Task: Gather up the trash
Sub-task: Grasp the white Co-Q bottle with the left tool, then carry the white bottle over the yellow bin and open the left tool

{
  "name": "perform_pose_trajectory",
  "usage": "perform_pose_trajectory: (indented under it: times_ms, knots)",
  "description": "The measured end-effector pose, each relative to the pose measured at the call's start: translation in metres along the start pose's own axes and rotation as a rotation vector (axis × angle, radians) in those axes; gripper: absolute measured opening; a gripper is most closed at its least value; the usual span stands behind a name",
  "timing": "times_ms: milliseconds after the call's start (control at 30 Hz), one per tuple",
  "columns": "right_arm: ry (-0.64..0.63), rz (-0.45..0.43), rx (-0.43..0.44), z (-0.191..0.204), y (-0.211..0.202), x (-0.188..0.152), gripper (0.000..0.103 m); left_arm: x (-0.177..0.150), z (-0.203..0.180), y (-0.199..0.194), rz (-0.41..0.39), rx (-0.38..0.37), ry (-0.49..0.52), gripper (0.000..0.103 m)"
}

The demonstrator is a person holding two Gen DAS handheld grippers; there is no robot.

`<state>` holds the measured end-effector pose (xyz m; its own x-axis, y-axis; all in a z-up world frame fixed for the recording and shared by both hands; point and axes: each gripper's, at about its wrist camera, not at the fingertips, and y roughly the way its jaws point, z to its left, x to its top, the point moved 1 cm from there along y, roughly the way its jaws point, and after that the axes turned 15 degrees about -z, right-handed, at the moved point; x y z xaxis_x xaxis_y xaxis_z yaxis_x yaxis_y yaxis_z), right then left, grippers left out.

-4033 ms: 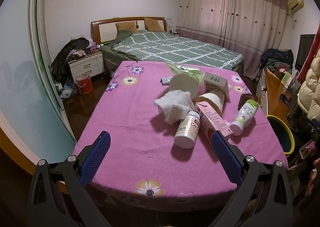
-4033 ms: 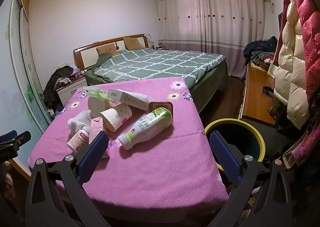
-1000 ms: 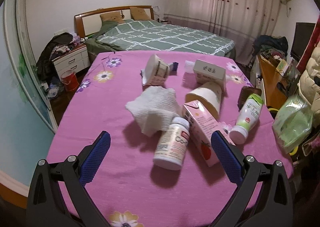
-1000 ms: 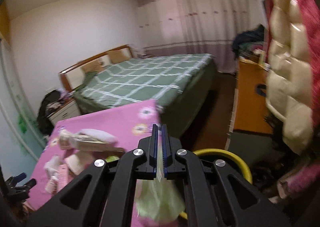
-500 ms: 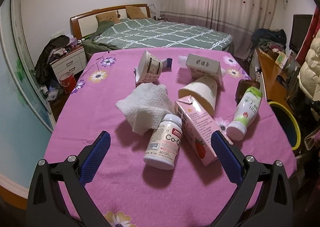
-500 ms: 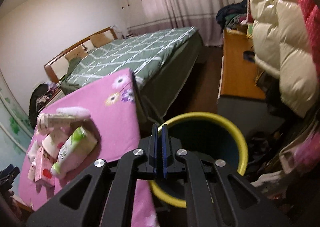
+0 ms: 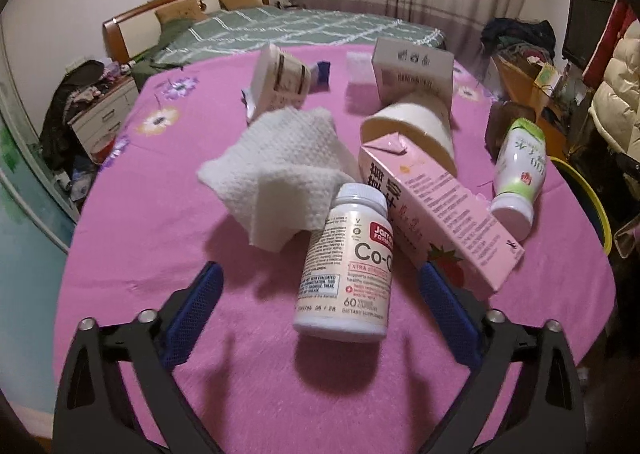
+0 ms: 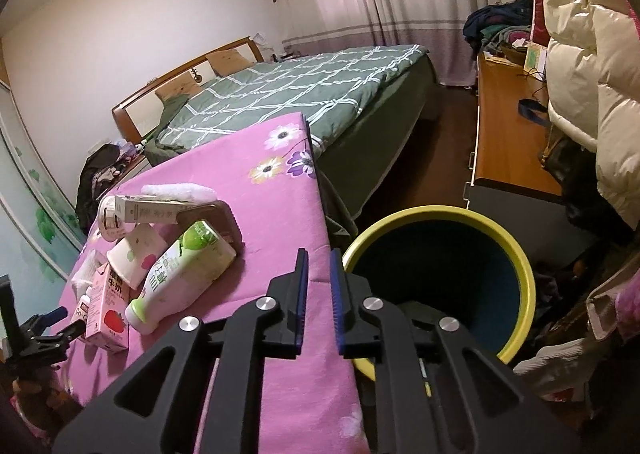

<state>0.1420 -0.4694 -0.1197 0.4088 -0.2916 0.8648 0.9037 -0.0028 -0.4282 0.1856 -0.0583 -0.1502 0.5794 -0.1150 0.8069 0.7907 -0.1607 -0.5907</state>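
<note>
Trash lies on the pink tablecloth (image 7: 160, 246): a white supplement bottle (image 7: 348, 266), a pink milk carton (image 7: 440, 214), a crumpled white tissue (image 7: 280, 170), a tipped cream cup (image 7: 416, 130), a green-and-white drink bottle (image 7: 520, 174) and two white boxes (image 7: 412, 66). My left gripper (image 7: 320, 294) is open, its fingers either side of the supplement bottle's base. My right gripper (image 8: 318, 290) holds nothing, jaws slightly apart, at the table edge beside the yellow-rimmed bin (image 8: 440, 278).
A green checked bed (image 8: 288, 98) stands behind the table. A wooden desk (image 8: 508, 134) and hanging puffy coats (image 8: 580, 74) are on the right. A nightstand with clothes (image 7: 92, 110) is at the far left.
My left gripper moved forward to the supplement bottle. My right gripper let the green bag go at the bin, swung back toward the table and parted its jaws slightly.
</note>
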Motion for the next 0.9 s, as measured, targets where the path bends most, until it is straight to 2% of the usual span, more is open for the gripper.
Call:
perform_pose_trajectory:
  times_ms: [233,300,533,900]
  knots:
    - [0.007,0.016,0.007,-0.002,0.005,-0.002,0.012,-0.005,0.0,0.011,0.036,-0.043,-0.042,0.063]
    - [0.007,0.017,0.012,-0.001,0.005,-0.002,0.012,-0.007,0.001,0.01,0.038,-0.062,-0.056,0.052]
    - [0.008,0.011,0.02,-0.001,0.001,-0.002,0.012,-0.007,-0.004,-0.011,0.017,-0.087,-0.048,0.049]
    - [0.028,-0.013,0.021,-0.011,-0.01,-0.004,0.012,0.019,-0.024,-0.08,-0.097,-0.116,-0.003,0.047]
